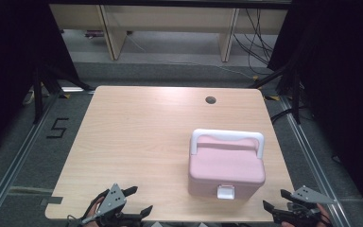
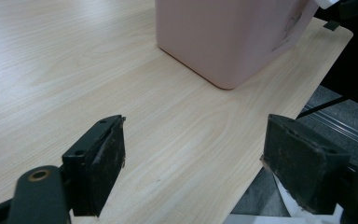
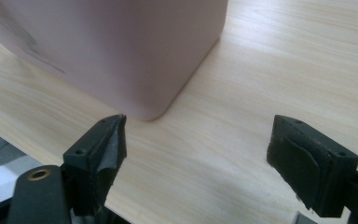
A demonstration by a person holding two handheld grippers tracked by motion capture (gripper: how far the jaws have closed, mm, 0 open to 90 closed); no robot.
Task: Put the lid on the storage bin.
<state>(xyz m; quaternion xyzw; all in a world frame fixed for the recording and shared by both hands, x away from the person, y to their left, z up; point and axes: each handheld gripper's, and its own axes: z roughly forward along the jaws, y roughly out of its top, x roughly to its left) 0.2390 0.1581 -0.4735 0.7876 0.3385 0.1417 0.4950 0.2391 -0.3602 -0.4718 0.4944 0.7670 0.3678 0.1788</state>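
Waiting at lower left with the left gripper (image 1: 135,200) spread wide and empty, leaving the pink lidded box (image 1: 226,166) right of centre, latch shut, untouched, the right gripper (image 1: 278,199) likewise agape at lower right.

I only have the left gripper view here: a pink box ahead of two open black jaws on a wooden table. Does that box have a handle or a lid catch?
Observer: Yes. In the high view the pink box has a white handle arched over its lid.
Operator: And a catch?
Observer: A white latch sits on the side facing the person, and it looks closed.
Operator: Where is the other claw?
Observer: The right claw is at the table's near edge, right of the box, open and holding nothing.
Operator: Anything else on the table?
Observer: A small round hole near the far edge of the table.
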